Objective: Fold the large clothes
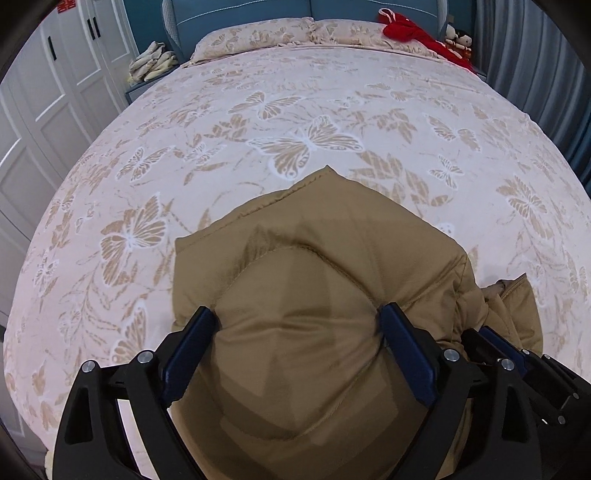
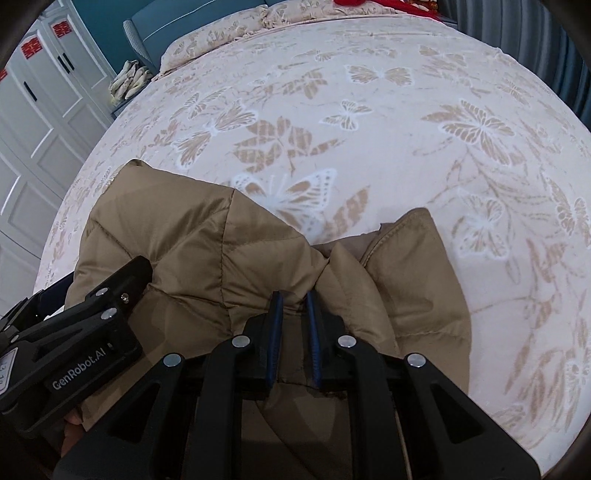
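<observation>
The left gripper (image 1: 299, 317) grips a thick bulge of the puffy quilted tan coat (image 1: 321, 266) on the butterfly-patterned bed (image 1: 258, 110), jaws wide, while the right gripper (image 2: 293, 306) pinches a thin fold.

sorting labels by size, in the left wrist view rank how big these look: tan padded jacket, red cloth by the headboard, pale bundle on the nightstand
1. tan padded jacket, by far the largest, though it is also nearest the camera.
2. red cloth and pale bundle look about alike; both lie far off, so I would not rank them.
</observation>
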Motion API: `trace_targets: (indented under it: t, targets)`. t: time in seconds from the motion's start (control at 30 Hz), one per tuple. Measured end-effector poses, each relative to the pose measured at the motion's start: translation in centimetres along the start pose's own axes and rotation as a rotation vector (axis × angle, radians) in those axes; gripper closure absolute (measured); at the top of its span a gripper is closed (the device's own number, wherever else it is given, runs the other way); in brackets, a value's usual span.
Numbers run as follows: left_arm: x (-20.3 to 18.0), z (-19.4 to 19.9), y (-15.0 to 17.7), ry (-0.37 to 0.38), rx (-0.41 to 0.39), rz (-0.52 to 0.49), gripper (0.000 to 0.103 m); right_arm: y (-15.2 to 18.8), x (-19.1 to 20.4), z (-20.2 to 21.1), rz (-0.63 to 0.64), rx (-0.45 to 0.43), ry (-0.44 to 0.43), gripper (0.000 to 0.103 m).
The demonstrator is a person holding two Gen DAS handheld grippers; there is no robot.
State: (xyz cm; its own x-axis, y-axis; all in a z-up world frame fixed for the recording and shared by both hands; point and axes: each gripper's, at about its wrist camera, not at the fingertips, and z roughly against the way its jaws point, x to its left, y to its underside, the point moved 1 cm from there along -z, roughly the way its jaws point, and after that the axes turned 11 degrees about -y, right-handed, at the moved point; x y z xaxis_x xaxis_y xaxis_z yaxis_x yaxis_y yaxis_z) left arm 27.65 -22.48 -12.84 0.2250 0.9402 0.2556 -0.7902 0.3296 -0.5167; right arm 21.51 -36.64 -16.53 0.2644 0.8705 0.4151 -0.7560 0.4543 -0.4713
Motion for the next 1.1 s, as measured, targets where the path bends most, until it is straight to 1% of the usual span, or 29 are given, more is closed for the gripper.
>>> trace_targets:
  t: [0.17, 0.37, 0.6, 0.67, 0.73, 0.77, 0.8, 0.87, 0.9, 0.97, 1.03, 1.07, 1.1]
  targets:
    - [-1.0, -0.9, 0.4, -0.014, -0.011, -0.015, 0.008, 0.3, -0.6, -0.7, -0.004, -0.011, -0.005, 0.092]
    - [-1.3, -1.7, 0.7, -0.011, -0.024, -0.005, 0.005, 0.6, -0.7, -1.3, 0.013, -0.029, 0.013, 0.092]
    - [-1.4, -1.6, 1.0, -0.022, -0.044, 0.001, 0.005, 0.9, -0.5, -1.3, 0.035, -0.057, 0.03, 0.092]
    - [-1.0, -1.2, 1.1, -0.005, -0.045, 0.006, 0.005, 0.8, -0.4, -1.2, 0.04, -0.054, 0.027, 0.092]
    - [0.1, -0.1, 1.3, 0.024, -0.033, 0.006, 0.005, 0.5, -0.2, -0.1, 0.043, -0.032, 0.034, 0.09]
    - [1.0, 0.7, 1.6, 0.04, -0.029, 0.011, 0.005, 0.5, 0.1, 0.8, 0.046, -0.021, 0.045, 0.086]
    - [2.2, 1.8, 2.1, 0.056, -0.028, 0.024, 0.005, 0.8, 0.3, 2.6, 0.048, -0.027, 0.046, 0.08]
    - [4.4, 3.3, 3.3, 0.073, -0.012, 0.044, 0.005, 1.6, 0.3, 5.5, 0.045, -0.052, 0.05, 0.038]
    - [5.1, 3.8, 3.9, 0.075, 0.003, 0.048, 0.005, 2.4, 0.1, 7.1, 0.048, -0.061, 0.061, 0.035]
    - [7.4, 4.6, 5.7, 0.1, 0.045, 0.074, 0.005, 3.8, -0.6, 8.9, 0.053, -0.054, 0.069, 0.035]
    - [8.8, 4.6, 7.5, 0.135, 0.091, 0.1, 0.005, 5.5, -2.1, 9.9, 0.012, -0.024, 0.068, 0.034]
    - [9.4, 4.4, 8.4, 0.17, 0.116, 0.12, 0.005, 6.3, -2.8, 10.0, -0.018, -0.014, 0.053, 0.031]
    - [9.7, 4.2, 9.1, 0.201, 0.136, 0.14, 0.005, 7.3, -3.9, 10.0, -0.068, -0.006, 0.007, 0.03]
